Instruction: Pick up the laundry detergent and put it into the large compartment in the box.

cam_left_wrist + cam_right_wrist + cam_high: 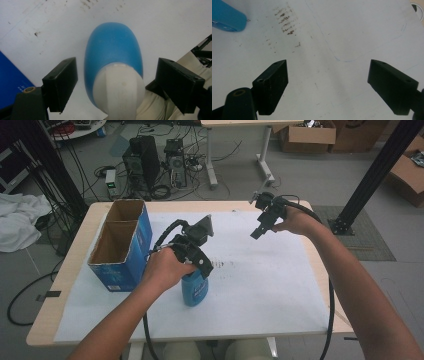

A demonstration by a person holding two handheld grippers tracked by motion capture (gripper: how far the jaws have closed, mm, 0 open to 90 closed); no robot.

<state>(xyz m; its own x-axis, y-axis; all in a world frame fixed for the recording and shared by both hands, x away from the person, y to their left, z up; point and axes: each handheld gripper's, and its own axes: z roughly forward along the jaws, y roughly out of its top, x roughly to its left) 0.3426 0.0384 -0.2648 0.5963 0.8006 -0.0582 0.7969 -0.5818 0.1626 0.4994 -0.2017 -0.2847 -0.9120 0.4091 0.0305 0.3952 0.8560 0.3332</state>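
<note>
A blue bottle (195, 291) with a white cap (120, 92) stands upright on the white paper sheet (270, 280) near the table's front middle. My left gripper (202, 263) hovers over it, pointing down. In the left gripper view the bottle (112, 45) sits between the jaws of my left gripper (117, 80), which is open with a gap on each side of the cap. My right gripper (257, 232) hangs in the air over the far right of the sheet, open and holding nothing. In the right gripper view my right gripper (328, 83) looks down on bare paper, with the bottle (227, 17) at the top left.
An open blue cardboard box (122, 245), divided in two, stands on the left of the table, close to the left hand; its side (10, 82) shows beside the left jaw. Brown smudges (287, 22) mark the paper. Cables, computers and cardboard boxes lie on the floor beyond the table.
</note>
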